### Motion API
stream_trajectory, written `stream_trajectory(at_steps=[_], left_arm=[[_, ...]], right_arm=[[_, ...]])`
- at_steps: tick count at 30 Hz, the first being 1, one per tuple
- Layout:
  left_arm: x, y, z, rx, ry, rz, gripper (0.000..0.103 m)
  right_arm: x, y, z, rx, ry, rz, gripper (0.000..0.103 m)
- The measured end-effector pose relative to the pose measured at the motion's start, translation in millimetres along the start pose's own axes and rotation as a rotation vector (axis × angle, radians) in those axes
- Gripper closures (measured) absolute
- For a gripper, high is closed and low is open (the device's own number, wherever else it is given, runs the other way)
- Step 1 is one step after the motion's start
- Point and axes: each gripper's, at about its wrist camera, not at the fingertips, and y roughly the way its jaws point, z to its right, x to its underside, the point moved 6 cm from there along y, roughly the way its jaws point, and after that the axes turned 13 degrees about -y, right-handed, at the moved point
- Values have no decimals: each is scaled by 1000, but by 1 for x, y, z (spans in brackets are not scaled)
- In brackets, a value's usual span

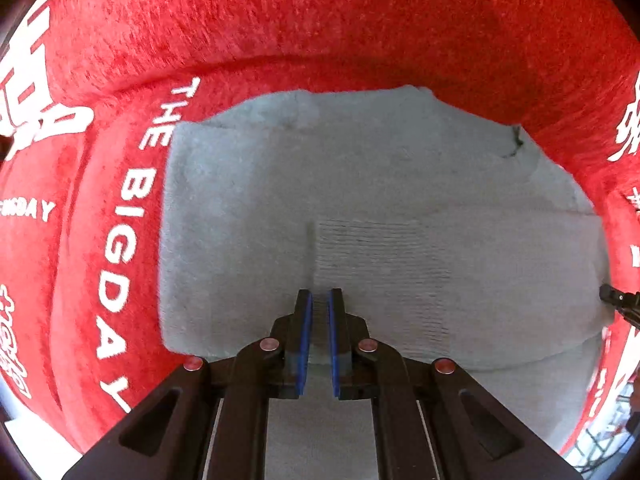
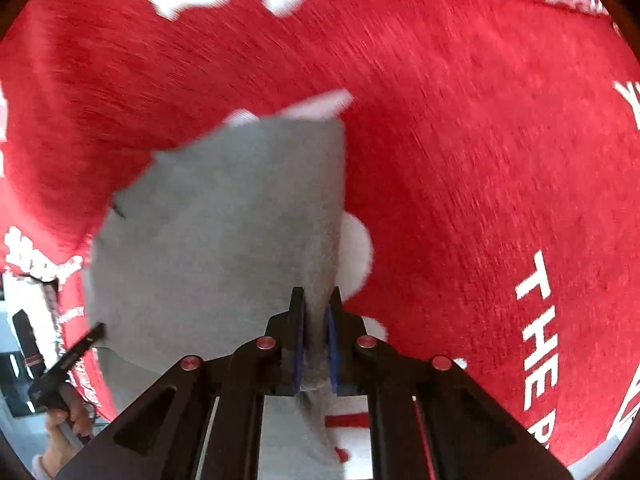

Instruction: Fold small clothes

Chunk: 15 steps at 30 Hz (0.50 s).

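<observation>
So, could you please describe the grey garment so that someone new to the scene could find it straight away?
Look for the red plush cloth with white lettering that covers the whole surface. The grey garment lies flat on it, beside the words THE BIG DAY. It is the only grey thing there, soft and fleecy, with a ribbed knit patch.

Light: bright, even; soft shadow cast along fuzzy red cloth w/ white lettering (image 1: 360,20).
Blur: right-wrist view streaked.
Edges: fisheye-bent, dark-vignetted.
</observation>
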Motion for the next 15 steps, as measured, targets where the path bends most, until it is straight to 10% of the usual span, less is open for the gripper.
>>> stream_trajectory(at_steps=[15], left_arm=[[20,-30,-28,-32,-17,-25,95]], right_arm=[[41,-32,-47,-33,44,27,84]])
